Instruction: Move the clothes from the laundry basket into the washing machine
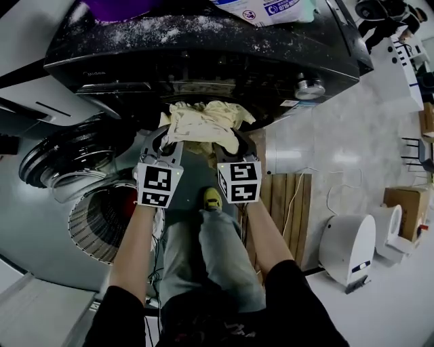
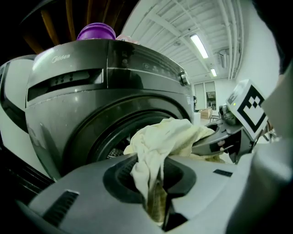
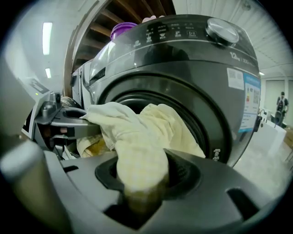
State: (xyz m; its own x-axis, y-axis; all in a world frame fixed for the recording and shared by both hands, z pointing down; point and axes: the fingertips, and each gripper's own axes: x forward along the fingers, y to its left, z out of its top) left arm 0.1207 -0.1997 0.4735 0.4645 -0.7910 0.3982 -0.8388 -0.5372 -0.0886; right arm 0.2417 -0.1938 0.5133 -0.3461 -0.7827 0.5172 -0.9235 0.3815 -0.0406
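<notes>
A pale yellow cloth (image 1: pixel 207 120) hangs bunched between both grippers, right at the mouth of the dark grey washing machine (image 1: pixel 203 47). My left gripper (image 1: pixel 165 139) is shut on the cloth's left side, and my right gripper (image 1: pixel 237 141) is shut on its right side. In the left gripper view the cloth (image 2: pixel 160 141) is pinched in the left gripper (image 2: pixel 156 201), with the drum opening (image 2: pixel 110 141) just behind it. The right gripper view shows the cloth (image 3: pixel 137 151) clamped in the right gripper (image 3: pixel 137 196), in front of the opening (image 3: pixel 137 103). A round slatted basket (image 1: pixel 95 227) sits low on the left.
The machine's round door (image 1: pixel 64 159) stands open on the left. A purple container (image 2: pixel 96 31) and a printed bag (image 1: pixel 271 8) rest on top of the machine. The person's leg and yellow shoe (image 1: pixel 212 198) are below the grippers. A wooden slatted panel (image 1: pixel 288 203) and a white device (image 1: pixel 347 247) lie to the right.
</notes>
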